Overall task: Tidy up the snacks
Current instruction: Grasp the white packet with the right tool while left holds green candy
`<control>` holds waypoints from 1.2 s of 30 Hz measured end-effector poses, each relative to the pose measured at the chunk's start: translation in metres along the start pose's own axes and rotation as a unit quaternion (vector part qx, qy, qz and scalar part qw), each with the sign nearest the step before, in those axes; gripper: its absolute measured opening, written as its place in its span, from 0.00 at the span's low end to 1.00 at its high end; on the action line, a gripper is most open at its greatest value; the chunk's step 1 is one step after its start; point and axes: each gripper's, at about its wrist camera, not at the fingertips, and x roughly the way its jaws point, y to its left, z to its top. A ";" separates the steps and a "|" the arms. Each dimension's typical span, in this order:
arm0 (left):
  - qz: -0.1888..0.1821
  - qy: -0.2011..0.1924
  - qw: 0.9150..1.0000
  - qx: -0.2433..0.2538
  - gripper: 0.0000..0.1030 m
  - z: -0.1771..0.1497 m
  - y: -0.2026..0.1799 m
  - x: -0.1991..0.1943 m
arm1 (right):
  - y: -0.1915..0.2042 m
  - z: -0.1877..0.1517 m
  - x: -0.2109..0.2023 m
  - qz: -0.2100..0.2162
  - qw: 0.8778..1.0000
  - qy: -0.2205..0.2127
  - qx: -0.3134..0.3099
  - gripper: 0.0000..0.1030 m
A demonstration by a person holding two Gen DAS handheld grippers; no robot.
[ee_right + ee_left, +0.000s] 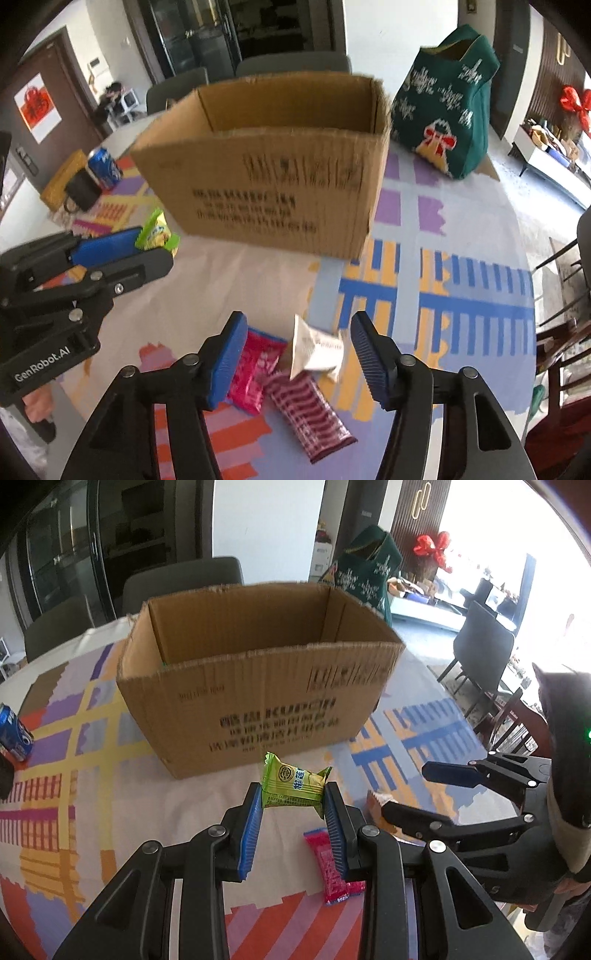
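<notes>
My left gripper [293, 797] is shut on a green snack packet [291, 786], held just above the tablecloth in front of an open cardboard box [258, 686]. The same packet [157, 232] shows at the left of the right wrist view, in the left gripper [155, 243]. My right gripper [299, 332] stands open over a white snack packet [317, 350], which lies between its fingers without touching the pads. A pink packet [255, 369] and a striped red packet [306, 413] lie beside it. The box [273, 177] stands behind them.
A green holiday tote bag [447, 107] stands right of the box. A blue soda can [105, 168] and a dark object [79, 192] sit at the far left on the patterned tablecloth [461, 288]. Chairs ring the table.
</notes>
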 end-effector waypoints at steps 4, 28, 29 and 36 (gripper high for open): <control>-0.001 0.016 1.000 -0.005 0.32 -0.008 0.002 0.010 | 0.003 -0.009 0.015 -0.003 1.000 0.026 -0.008 0.58; -0.005 0.063 0.998 -0.013 0.32 -0.021 0.001 0.044 | -0.010 -0.018 0.062 -0.031 0.996 0.078 0.002 0.35; -0.005 0.062 0.998 -0.013 0.32 -0.021 0.001 0.044 | -0.010 -0.018 0.061 -0.032 0.997 0.075 0.001 0.32; -0.006 0.050 0.999 -0.012 0.32 -0.018 0.000 0.035 | -0.011 -0.013 0.046 -0.037 0.998 0.048 0.003 0.23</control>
